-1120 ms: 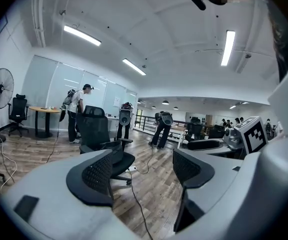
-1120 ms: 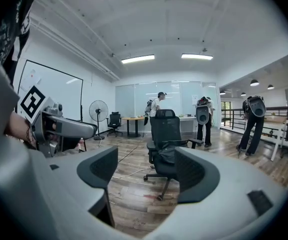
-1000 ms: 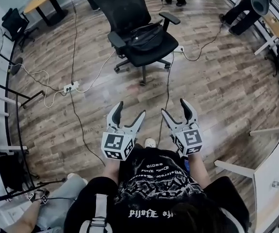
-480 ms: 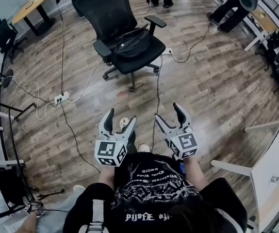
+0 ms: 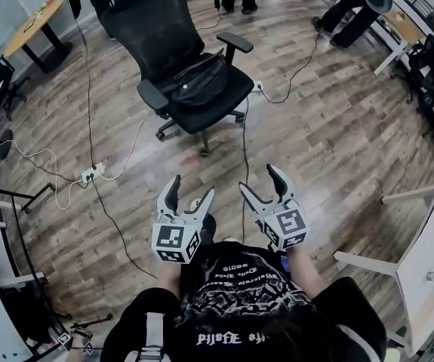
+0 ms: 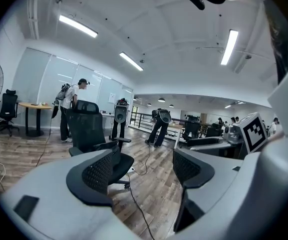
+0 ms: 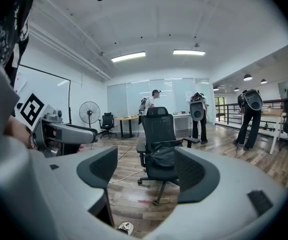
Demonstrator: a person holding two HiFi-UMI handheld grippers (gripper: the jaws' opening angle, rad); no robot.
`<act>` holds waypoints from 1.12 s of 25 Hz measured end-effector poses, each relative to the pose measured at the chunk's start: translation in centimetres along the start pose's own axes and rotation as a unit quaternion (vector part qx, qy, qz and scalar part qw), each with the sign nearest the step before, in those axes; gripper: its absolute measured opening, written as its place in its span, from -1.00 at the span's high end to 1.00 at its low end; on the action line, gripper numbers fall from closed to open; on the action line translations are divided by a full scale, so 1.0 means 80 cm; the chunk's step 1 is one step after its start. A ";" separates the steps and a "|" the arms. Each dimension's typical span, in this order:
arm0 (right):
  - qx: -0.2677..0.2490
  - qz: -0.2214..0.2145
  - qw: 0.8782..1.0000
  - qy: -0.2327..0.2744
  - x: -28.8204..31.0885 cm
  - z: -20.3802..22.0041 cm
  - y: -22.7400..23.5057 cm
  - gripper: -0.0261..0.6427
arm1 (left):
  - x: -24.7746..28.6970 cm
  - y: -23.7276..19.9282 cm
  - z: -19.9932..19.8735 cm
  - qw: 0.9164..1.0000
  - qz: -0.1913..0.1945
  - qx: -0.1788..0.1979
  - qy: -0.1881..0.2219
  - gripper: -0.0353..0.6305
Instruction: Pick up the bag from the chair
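Holding both grippers low and close in front of my torso, with forearms tucked in, I have each pair of jaws pointing forward toward 12 o'clock. The left gripper (image 5: 192,188) has its jaws spread wide apart and nothing between them; its own view shows only open floor in the gap. The right gripper (image 5: 258,179) is just beside it at 3 o'clock, level with it and tilted slightly outward. Its jaws are equally wide and it grips nothing. The marker cubes on both face up toward my head camera. The two grippers do not touch each other.

The bag (image 5: 199,84) is black and lies across the seat of the chair (image 5: 156,21) between the two armrests, with its strap arching up near the backrest. From the grippers it sits at roughly 11 o'clock and well apart, with a stretch of bare wooden floor (image 5: 330,127) between. In the right gripper view the bag and seat appear straight ahead, framed in the gap between the jaws, at a distance. In the left gripper view the chair stands off toward 11 o'clock, partly behind the left-hand jaw.

A dark cable (image 5: 245,164) runs over the floor from between the grippers toward the chair base. A white power strip (image 5: 90,175) lies at 10 o'clock from the left gripper. A desk (image 5: 28,25) stands far out at 10 o'clock. A white table edge (image 5: 428,255) lies at 3 o'clock. People stand beyond the chair at 12 o'clock.
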State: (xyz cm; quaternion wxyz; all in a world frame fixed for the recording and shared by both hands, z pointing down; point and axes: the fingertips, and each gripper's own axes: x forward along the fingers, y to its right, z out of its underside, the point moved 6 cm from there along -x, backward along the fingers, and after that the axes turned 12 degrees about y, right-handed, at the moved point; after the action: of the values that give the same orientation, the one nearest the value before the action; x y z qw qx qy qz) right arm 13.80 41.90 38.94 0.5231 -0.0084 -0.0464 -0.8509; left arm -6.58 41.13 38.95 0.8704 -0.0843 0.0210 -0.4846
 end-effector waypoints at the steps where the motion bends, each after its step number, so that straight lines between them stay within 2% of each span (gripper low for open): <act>1: -0.001 0.001 1.000 0.001 0.017 -0.004 0.002 -0.13 | 0.011 -0.013 -0.003 1.000 0.002 -0.001 -0.001 -0.26; 9: -0.014 0.021 1.000 0.002 0.129 -0.021 0.011 -0.13 | 0.092 -0.106 -0.026 1.000 0.025 -0.010 0.006 -0.26; 16: -0.013 0.041 0.999 0.002 0.205 -0.028 0.009 -0.13 | 0.139 -0.170 -0.038 0.999 0.052 -0.011 -0.009 -0.26; 22: -0.007 0.059 0.998 0.006 0.241 -0.027 0.005 -0.13 | 0.166 -0.207 -0.045 0.997 0.070 -0.012 -0.015 -0.26; 28: -0.006 0.077 0.997 0.001 0.254 -0.026 0.011 -0.12 | 0.188 -0.222 -0.048 0.996 0.082 -0.013 -0.015 -0.26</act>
State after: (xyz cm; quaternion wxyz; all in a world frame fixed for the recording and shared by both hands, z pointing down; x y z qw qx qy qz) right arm 5.48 23.28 38.23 0.5871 -0.0146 -0.0402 -0.8084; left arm -14.02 18.73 38.83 0.9062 -0.1008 0.0205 -0.4100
